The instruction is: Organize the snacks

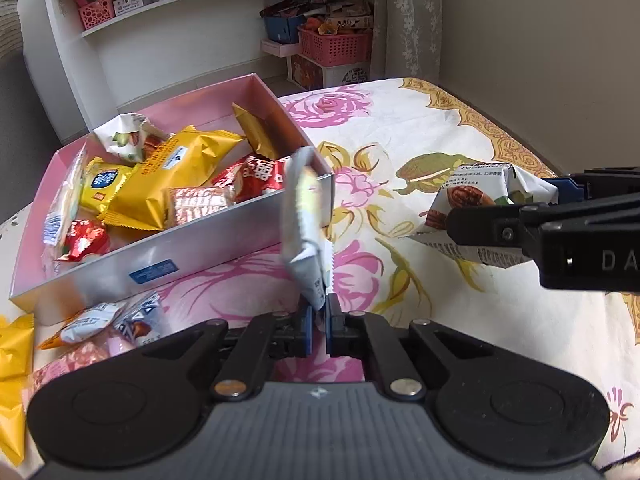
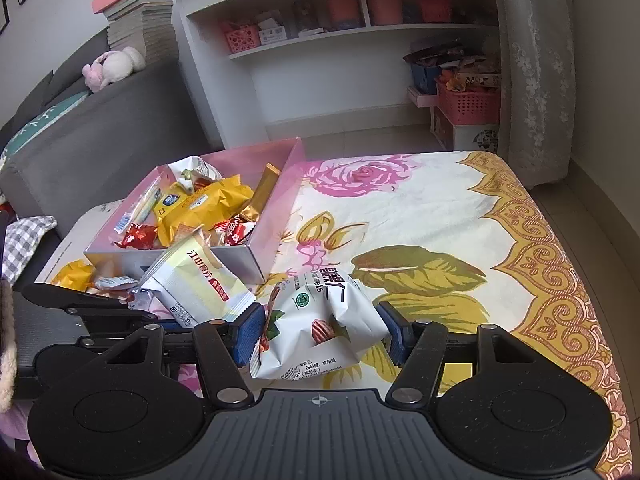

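Your left gripper (image 1: pixel 319 326) is clamped on the lower edge of a white-and-yellow packet (image 1: pixel 306 224), which stands up just in front of the box's (image 1: pixel 192 248) near corner. Your right gripper (image 2: pixel 322 330) sits half open, its pads pressing a white nut bag (image 2: pixel 320 320) above the flowered cloth (image 2: pixel 420 208).

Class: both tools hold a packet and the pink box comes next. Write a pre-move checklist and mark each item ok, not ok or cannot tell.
1. Left tool shut on flat packet: ok.
2. Right tool shut on nut bag: ok.
3. Both packets clear of the cloth: ok.
4. Box open on top: ok.
5. Room left in box: ok, far right end.
6. Flat packet gripped securely: cannot tell, held by one edge.
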Motion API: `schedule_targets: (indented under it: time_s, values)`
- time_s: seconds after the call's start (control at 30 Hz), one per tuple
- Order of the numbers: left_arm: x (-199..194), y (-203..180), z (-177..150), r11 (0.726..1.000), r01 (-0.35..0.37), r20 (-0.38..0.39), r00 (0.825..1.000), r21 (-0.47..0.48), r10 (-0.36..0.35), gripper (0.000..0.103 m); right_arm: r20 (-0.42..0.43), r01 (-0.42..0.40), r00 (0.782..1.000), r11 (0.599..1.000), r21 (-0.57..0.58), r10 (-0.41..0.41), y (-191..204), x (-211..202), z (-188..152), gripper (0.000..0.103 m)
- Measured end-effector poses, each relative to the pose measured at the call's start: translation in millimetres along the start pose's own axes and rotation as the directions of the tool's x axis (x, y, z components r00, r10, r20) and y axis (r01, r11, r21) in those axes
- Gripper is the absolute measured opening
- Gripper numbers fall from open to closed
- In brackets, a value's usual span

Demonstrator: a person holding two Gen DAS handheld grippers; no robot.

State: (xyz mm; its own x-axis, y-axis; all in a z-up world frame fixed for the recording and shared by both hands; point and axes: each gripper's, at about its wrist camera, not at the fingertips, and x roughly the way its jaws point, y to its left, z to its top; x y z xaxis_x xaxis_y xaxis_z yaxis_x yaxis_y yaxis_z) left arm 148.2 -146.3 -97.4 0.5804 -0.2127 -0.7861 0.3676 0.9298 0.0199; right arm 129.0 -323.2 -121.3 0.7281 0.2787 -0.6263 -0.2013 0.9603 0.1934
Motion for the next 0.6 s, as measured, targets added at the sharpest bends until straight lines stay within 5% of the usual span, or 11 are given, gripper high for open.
schedule_targets:
  time_s: [0.43,0.6]
  values:
    - [-25.6,30.7,0.7,0.993,0.088,0.036,0.996,-0.08,-0.085,0.003,0.029,-0.026,0.999,1.0,-0.003,0.026,19.3,1.6,12.7,0.061]
    - [-19.7,32.0,2.0,0.991,0.081,0.078,0.994,-0.109,-0.072,0.026,0.019,-0.031,0.999,0.999,-0.019,0.032,26.4,5.5,12.1,0.061]
